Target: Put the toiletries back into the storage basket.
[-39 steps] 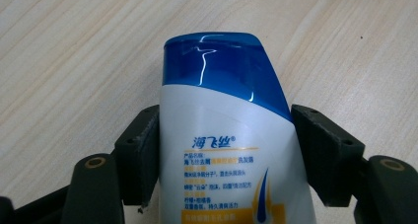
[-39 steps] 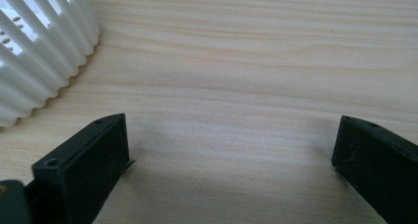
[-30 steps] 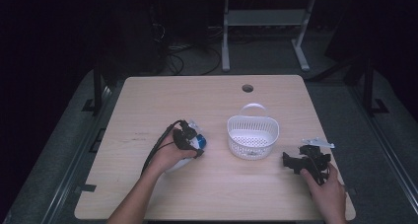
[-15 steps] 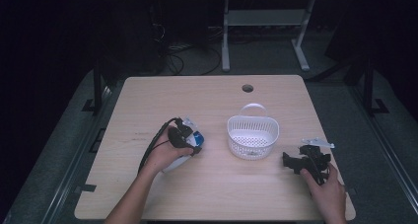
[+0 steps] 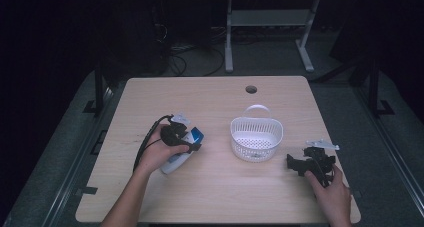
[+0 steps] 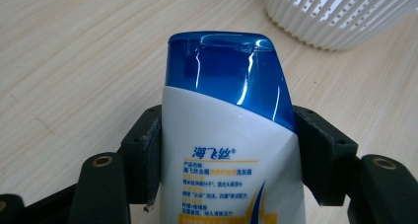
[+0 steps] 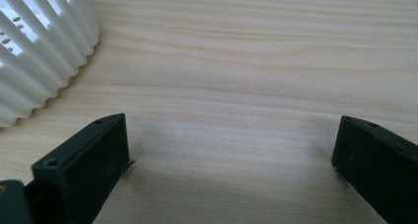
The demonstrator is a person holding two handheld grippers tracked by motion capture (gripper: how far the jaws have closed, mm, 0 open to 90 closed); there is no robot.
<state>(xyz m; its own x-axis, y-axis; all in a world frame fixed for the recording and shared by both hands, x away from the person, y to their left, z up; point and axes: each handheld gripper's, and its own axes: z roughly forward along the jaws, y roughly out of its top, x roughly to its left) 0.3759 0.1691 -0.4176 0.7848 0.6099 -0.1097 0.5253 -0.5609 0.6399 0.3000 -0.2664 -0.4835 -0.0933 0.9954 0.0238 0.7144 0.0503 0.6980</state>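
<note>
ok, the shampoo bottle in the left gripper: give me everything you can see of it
The shampoo bottle is white, glossy plastic as it looks, with a translucent blue flip cap, shut. Its label carries blue Chinese characters, smaller print and an orange band. The left gripper clamps its body just below the cap, one black jaw on each side. From the high view it lies tilted, cap toward the white slotted basket and apart from it, over the wooden table. Whether its base touches the table cannot be told.
</note>
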